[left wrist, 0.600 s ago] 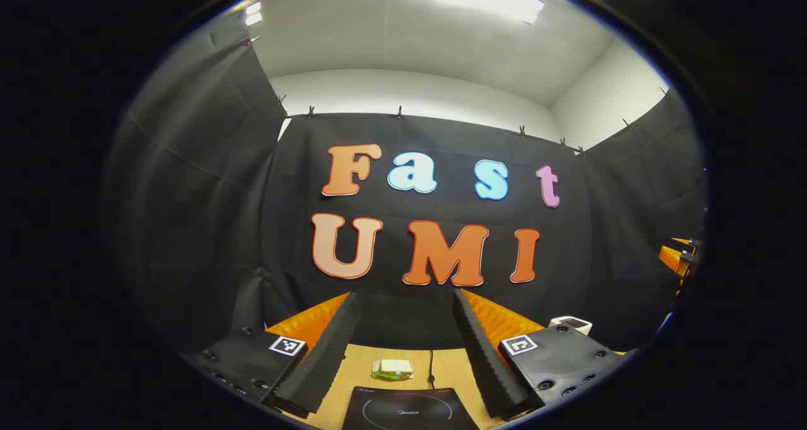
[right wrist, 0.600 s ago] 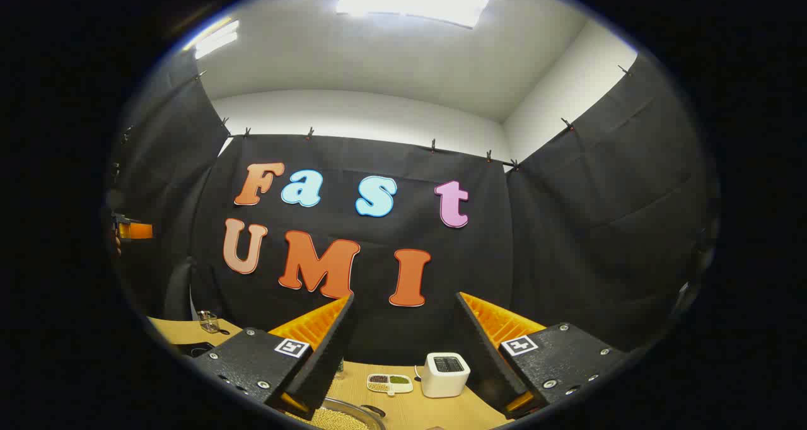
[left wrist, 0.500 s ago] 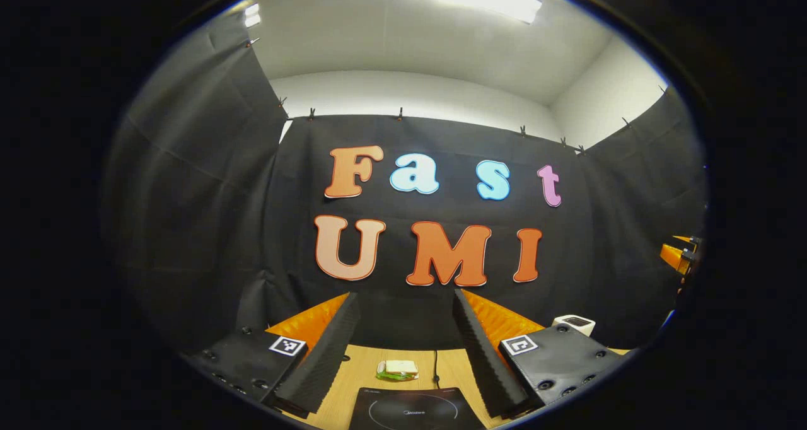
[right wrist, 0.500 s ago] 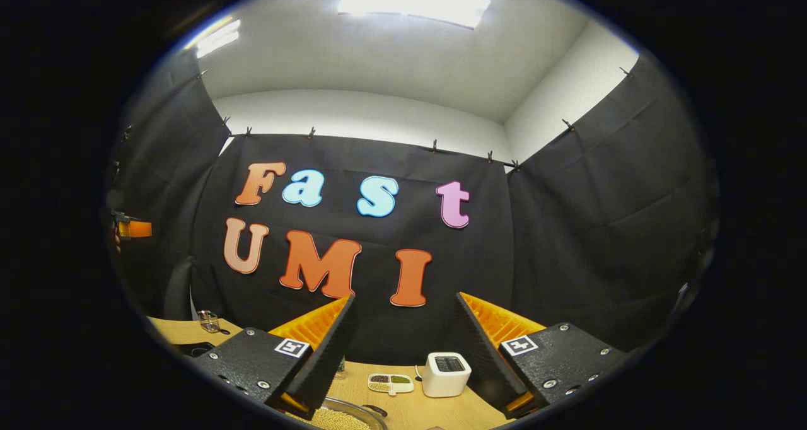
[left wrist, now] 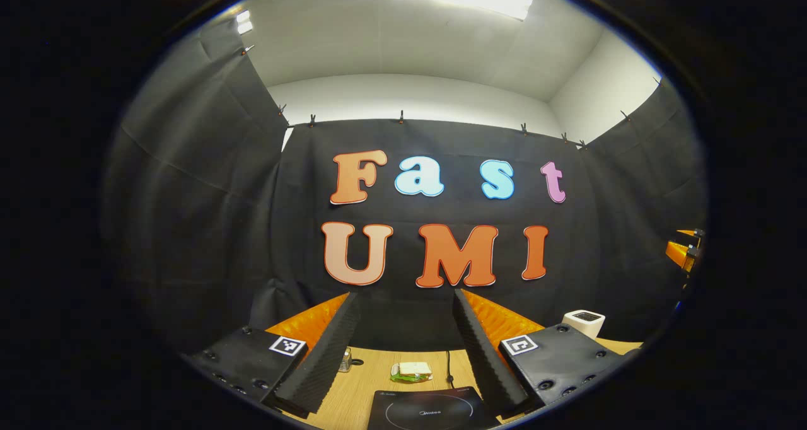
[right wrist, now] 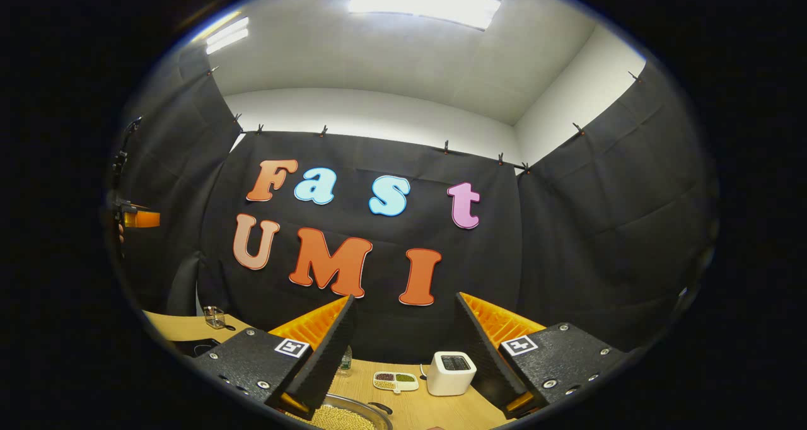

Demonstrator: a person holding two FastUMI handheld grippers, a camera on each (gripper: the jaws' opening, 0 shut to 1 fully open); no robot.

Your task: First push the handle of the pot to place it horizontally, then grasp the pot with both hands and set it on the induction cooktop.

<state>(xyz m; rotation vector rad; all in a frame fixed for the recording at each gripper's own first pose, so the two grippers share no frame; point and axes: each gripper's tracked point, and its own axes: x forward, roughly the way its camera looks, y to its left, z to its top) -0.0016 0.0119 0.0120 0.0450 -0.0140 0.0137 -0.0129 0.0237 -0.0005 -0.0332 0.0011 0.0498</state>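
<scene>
Both cameras have tipped down a little; more of the surface [left wrist: 378,379] shows, so the approach is just starting; left gripper [left wrist: 403,360] spread wide with the induction cooktop [left wrist: 432,410] right below-ahead, logo too blurry; right gripper [right wrist: 403,354] released too, pot [right wrist: 343,416] rim just under it.

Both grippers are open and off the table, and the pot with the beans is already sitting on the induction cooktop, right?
Not quite. The pot of beans lies below the right gripper in the right gripper view, while the induction cooktop lies bare under the left gripper in the left gripper view. Both grippers are open and off the table.
</scene>
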